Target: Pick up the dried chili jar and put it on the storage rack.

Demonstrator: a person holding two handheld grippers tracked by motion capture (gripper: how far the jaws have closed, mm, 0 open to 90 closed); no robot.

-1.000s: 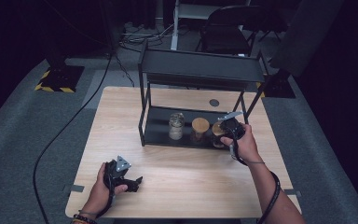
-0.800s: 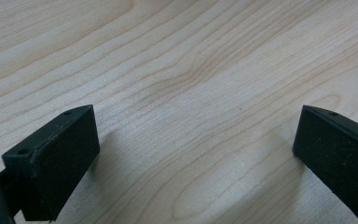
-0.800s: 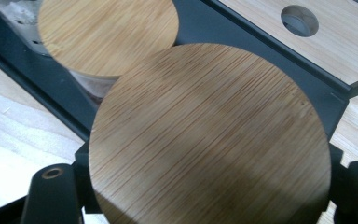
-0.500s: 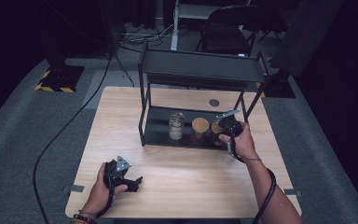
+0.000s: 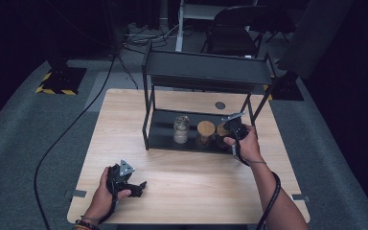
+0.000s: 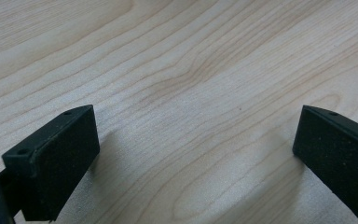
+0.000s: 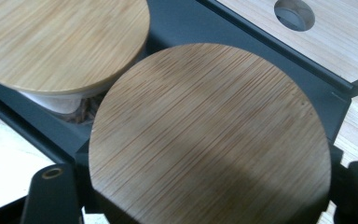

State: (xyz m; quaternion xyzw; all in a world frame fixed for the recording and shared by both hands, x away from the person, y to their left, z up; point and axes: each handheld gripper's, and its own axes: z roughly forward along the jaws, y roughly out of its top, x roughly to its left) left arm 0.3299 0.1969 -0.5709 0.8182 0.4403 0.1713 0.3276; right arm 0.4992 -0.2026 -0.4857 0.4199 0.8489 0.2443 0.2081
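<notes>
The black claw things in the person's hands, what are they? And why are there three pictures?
They are grippers: tools with two black jaws that a person squeezes to pinch things. One camera hangs above the wooden table and looks down. There the left gripper rests low over bare wood near the front edge, and the right gripper reaches into the bottom level of a black shelf rack holding three jars. The other two pictures come from small cameras riding on the grippers. The left gripper view shows its jaws wide apart over wood, holding nothing. The right gripper view shows a jar's round bamboo lid between its jaws, with a second lidded jar beside it. Whether it is squeezing yet is unclear.
</notes>
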